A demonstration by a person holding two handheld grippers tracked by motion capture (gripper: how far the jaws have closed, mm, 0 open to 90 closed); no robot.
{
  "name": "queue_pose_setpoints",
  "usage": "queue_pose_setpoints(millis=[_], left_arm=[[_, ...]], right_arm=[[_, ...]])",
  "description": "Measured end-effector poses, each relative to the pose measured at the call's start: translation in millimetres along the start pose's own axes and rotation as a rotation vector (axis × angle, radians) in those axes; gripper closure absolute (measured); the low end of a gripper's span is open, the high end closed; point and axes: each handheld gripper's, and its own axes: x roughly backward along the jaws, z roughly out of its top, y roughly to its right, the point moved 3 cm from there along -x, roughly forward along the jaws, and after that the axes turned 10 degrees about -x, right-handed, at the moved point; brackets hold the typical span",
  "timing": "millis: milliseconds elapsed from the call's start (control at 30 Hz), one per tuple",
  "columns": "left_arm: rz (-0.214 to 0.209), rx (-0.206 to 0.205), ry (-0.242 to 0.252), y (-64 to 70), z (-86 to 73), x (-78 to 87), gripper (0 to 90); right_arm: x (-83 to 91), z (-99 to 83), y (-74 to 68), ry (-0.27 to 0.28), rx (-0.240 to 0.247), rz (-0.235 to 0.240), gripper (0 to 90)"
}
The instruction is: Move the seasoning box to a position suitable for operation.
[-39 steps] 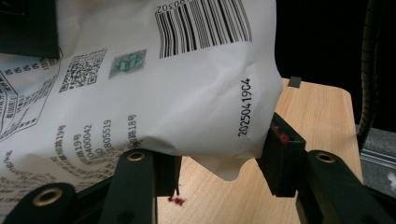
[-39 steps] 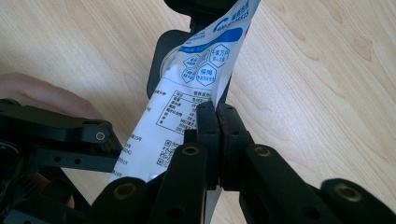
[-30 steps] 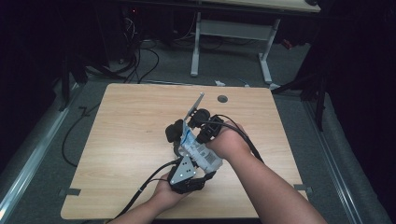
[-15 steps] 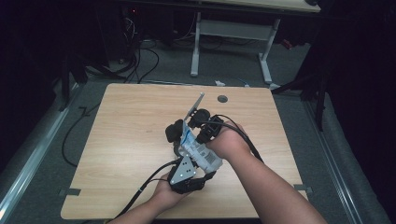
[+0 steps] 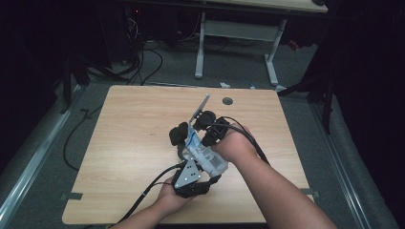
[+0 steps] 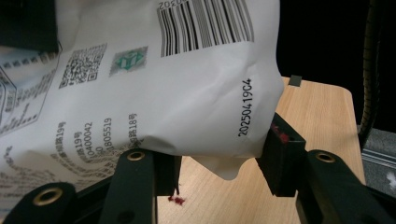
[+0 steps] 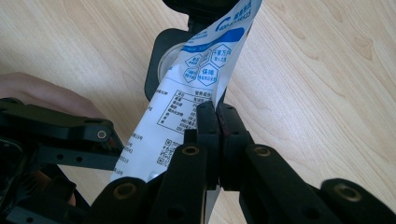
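Wooden table (image 5: 124,143); both hand-held grippers clamp white pouch (image 5: 206,157).

The bag (image 6: 154,79) looks like thin white plastic film, smooth, faintly glossy and creased, with printed text. Under it the table (image 5: 129,129) is pale wood-grain, smooth and matt. The gripper jaws holding the bag are matt black plastic with brass-coloured rivets.

right gripper (image 7: 217,122) jaws pinched on white packet (image 7: 196,79) edge | wooden table (image 7: 327,70) below
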Motion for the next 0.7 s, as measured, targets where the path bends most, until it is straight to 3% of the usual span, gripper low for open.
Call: queue_pose_setpoints(millis=[233,700], left_arm=[[0.001,-0.005,-0.040,6.7,-8.5,-3.8,54.7],[0.013,-0.024,-0.063,12.5,-17.9,-4.7,54.3]], right_arm=[[-1.9,-7.9,0.4,-0.006,-0.013,0.013,89.4],[1.6,-19.5,-1.9,0.012,-0.019,0.030,89.4]])
